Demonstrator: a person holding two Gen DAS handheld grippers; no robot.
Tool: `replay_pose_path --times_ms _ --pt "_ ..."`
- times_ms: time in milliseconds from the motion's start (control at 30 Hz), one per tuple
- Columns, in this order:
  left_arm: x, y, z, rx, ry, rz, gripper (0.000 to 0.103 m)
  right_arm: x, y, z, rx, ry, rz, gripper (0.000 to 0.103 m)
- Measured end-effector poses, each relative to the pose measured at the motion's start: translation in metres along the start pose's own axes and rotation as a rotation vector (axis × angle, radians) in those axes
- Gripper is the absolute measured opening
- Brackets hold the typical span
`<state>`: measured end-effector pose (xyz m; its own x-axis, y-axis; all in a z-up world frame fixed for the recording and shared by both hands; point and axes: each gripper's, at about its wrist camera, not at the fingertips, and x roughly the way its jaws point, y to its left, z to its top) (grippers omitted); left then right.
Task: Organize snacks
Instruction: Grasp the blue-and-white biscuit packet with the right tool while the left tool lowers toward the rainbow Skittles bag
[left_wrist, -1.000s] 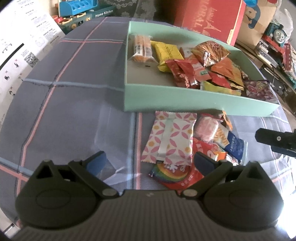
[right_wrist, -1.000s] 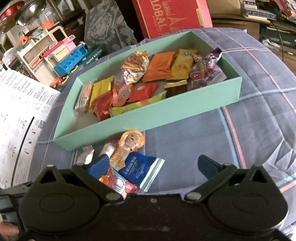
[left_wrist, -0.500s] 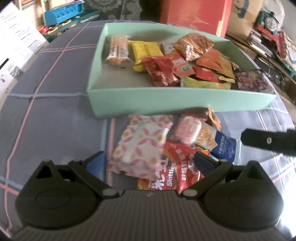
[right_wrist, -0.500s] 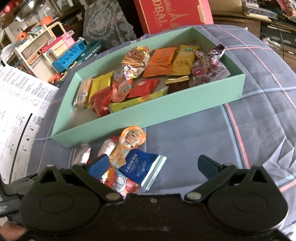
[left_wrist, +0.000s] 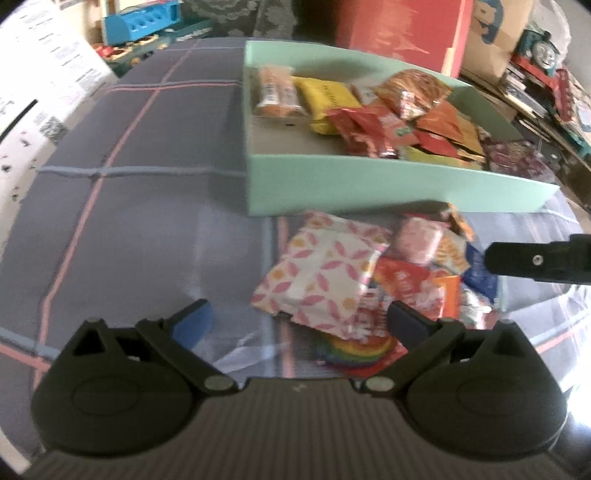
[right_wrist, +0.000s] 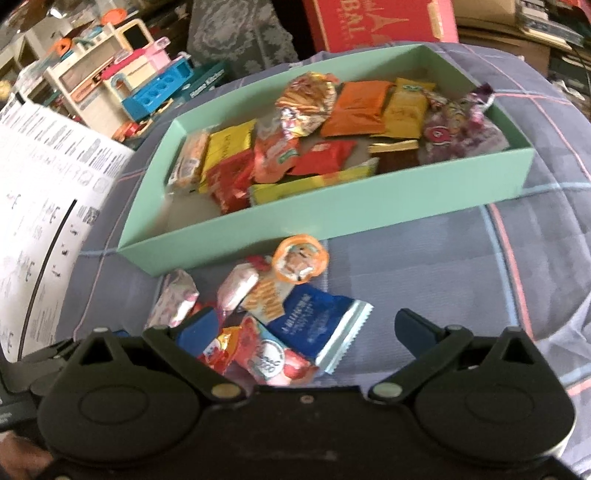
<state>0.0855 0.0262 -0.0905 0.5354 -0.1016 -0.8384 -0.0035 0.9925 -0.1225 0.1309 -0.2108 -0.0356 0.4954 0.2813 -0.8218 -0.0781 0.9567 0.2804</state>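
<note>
The left gripper (left_wrist: 297, 321) is wide open and holds nothing. It hangs just above the blanket (left_wrist: 140, 206), with one fingertip near the pink flower packet (left_wrist: 325, 273) and the other over bare cloth. The right gripper (right_wrist: 308, 328) is wide open too, and empty. It hangs over the same little heap from the other side, with the blue packet (right_wrist: 314, 325) between its fingers.

The loose snacks lie in a pile on the blanket, just beside the long near wall of the green box (right_wrist: 332, 218), toward its left end. In the pile I can see a pink candy (right_wrist: 236, 290), an orange round-topped packet (right_wrist: 301, 258) and a red Skittles bag (left_wrist: 402, 284) (partly tucked under the flower packet). The box already has many snacks inside, mostly heaped in the middle and right part. Its left end is nearly bare.

I think picking from the pile comes next. Here is what could go wrong. The packets overlap and are slippery, so a pinch could catch two at once, or one could slide out and fall. The two grippers are close together, so they might bump. The box is light card, so a push could shove it away.
</note>
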Motion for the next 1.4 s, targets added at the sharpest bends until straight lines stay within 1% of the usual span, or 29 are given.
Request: replay_pose_path --times_ms 100,133,200,233,267,300,367,400,467,533,567,600,633,700,800,933,1100,1167,1200,1300,1333,1367,1400 --pt "-0.002 0.008 -0.001 -0.004 -0.003 0.013 0.103 0.002 0.008 0.004 -0.057 -0.028 0.003 0.103" --pt "-0.002 0.009 -0.001 -0.002 0.0 0.013 0.103 0.003 0.011 0.006 -0.089 -0.045 0.002 0.099" --pt "-0.003 0.01 -0.001 0.002 0.004 0.022 0.103 0.011 0.018 0.01 -0.142 -0.046 -0.011 0.083" --pt "-0.003 0.011 -0.002 -0.004 0.005 0.035 0.103 0.016 0.019 0.012 -0.152 -0.035 -0.009 0.079" --pt "-0.003 0.014 -0.001 -0.015 0.006 0.054 0.103 0.023 0.019 0.013 -0.155 -0.016 -0.002 0.07" --pt "-0.003 0.017 -0.001 -0.026 0.005 0.064 0.103 0.027 0.019 0.013 -0.149 0.002 0.003 0.064" --pt "-0.002 0.023 0.002 -0.049 0.009 0.1 0.103 0.035 0.015 0.011 -0.115 0.031 0.014 0.063" --pt "-0.001 0.025 0.003 -0.058 0.013 0.122 0.103 0.033 0.014 0.009 -0.113 0.022 0.019 0.063" --pt "-0.001 0.03 0.005 -0.074 0.018 0.145 0.103 0.03 0.014 0.004 -0.123 0.033 0.029 0.062" --pt "-0.001 0.03 0.007 -0.088 0.03 0.14 0.103 0.026 0.015 -0.004 -0.147 0.035 0.024 0.062" --pt "-0.002 0.028 0.008 -0.093 0.039 0.13 0.103 0.023 0.016 -0.008 -0.167 0.03 0.014 0.06" --pt "-0.003 0.027 0.009 -0.098 0.046 0.11 0.103 0.021 0.017 -0.013 -0.187 0.019 -0.006 0.053" --pt "-0.003 0.024 0.009 -0.106 0.053 0.089 0.103 0.019 0.016 -0.016 -0.198 0.01 -0.018 0.052" --pt "-0.004 0.017 0.01 -0.126 0.066 0.058 0.103 0.015 0.012 -0.021 -0.211 -0.01 -0.047 0.043" --pt "-0.003 0.003 0.012 -0.126 0.076 0.049 0.103 0.009 0.001 -0.022 -0.187 -0.023 -0.066 0.043" --pt "0.0 -0.017 0.017 -0.139 0.086 0.022 0.103 -0.002 -0.021 -0.026 -0.121 -0.031 -0.062 0.043" --pt "0.009 -0.046 0.021 -0.107 0.079 0.058 0.103 -0.015 -0.039 -0.04 -0.094 -0.05 -0.066 0.043" --pt "0.014 -0.054 0.022 -0.093 0.082 0.051 0.103 -0.018 -0.04 -0.043 -0.092 -0.058 -0.06 0.043" --pt "0.016 -0.058 0.022 -0.073 0.086 0.053 0.103 -0.019 -0.041 -0.045 -0.095 -0.061 -0.059 0.043" --pt "0.021 -0.07 0.013 0.059 0.077 0.138 0.103 -0.021 -0.041 -0.047 -0.111 -0.069 -0.066 0.043" --pt "0.018 -0.069 0.01 0.079 0.054 0.143 0.103 -0.02 -0.04 -0.047 -0.113 -0.069 -0.066 0.043" --pt "0.016 -0.067 0.008 0.084 0.057 0.154 0.103 -0.02 -0.04 -0.047 -0.114 -0.071 -0.066 0.043" --pt "0.014 -0.061 0.007 0.072 0.063 0.147 0.103 -0.019 -0.04 -0.047 -0.113 -0.073 -0.064 0.044"
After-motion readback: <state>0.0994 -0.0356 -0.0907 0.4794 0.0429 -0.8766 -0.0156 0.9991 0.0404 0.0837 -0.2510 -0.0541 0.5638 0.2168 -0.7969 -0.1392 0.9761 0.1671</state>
